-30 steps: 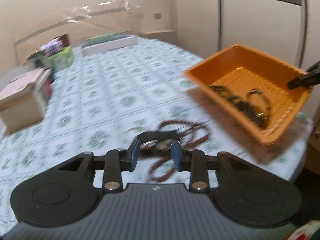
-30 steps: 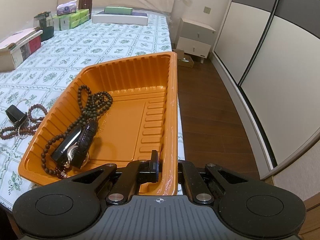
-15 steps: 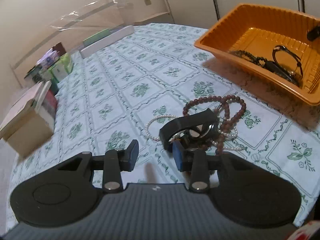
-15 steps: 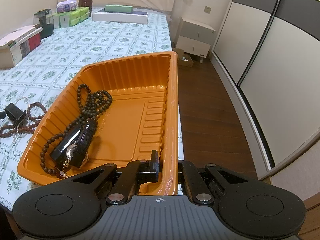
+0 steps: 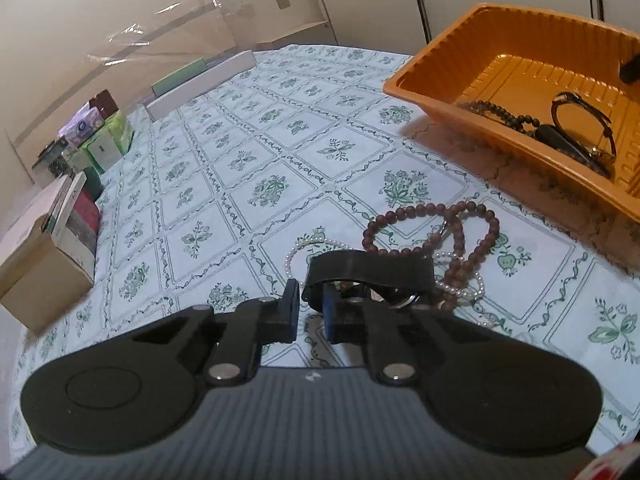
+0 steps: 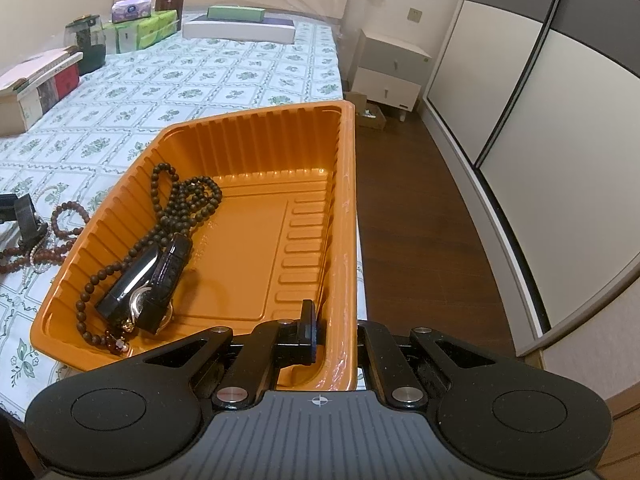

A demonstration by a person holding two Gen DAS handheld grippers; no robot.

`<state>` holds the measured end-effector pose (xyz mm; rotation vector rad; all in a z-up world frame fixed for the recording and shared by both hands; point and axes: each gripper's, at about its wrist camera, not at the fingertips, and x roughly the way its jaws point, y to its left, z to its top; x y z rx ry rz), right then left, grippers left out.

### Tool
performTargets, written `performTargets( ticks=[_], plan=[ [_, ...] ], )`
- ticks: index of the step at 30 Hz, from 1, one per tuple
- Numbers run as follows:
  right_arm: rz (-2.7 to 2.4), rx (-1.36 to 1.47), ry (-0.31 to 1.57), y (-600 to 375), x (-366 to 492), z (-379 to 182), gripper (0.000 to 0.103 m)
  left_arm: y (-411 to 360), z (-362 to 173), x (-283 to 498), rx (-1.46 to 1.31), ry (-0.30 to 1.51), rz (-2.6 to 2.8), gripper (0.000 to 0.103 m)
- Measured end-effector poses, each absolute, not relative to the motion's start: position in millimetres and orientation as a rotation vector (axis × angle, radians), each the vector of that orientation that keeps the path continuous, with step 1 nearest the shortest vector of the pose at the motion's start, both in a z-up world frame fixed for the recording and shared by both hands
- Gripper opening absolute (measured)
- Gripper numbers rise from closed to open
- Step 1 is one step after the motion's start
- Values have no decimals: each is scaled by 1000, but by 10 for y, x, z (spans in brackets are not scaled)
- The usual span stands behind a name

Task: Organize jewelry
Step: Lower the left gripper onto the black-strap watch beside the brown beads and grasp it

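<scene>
Black watch (image 5: 372, 270) strap end between closing left hand-held gripper (image 5: 310, 314) jaws.

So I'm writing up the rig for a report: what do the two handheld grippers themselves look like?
Both look alike: a grey ribbed body, with black linkage arms on silver pivot screws and a round black disc at each side. The left gripper has blue pads on its black fingers. The right gripper bears a small crosshair mark on its body. No cables, sleeves or hands show.

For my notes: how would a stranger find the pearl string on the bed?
Start at the orange tray on the floral bedsheet. Beside it lies a jewelry heap. The pearl string is its only white strand, thin, tangled under reddish-brown beads and a black watch.
</scene>
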<state>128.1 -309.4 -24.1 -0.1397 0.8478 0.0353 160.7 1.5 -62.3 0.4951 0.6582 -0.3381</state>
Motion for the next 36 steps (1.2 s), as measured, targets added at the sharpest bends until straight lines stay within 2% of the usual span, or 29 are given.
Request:
performTargets(
  ticks=[2,3,4,14,16,21,30,36],
  plan=[
    [35,-139,848,-3095,1282,-241,4,3,-639,1604,515,646,-353,16],
    [35,-138,848,-3095,1281,-241,4,-5,-648,1602,528,636,-357,23],
    [34,-139,848,-3092,1283,-241,4,-16,-658,1607,541,627,-359,24],
    [33,-140,848,-3096,1289,-237,4,-22,-687,1759,485,642,-395,24],
    [33,-140,848,-3096,1289,-237,4,-20,-679,1776,467,650,-395,16],
    [34,-143,849,-3106,1292,-234,4,48,-543,1789,373,686,-398,7],
    [37,-145,839,-3094,1267,-221,4,380,-269,1572,177,797,-369,6],
    [37,-146,837,-3088,1257,-223,4,738,-365,1483,101,864,-263,7]
  ],
)
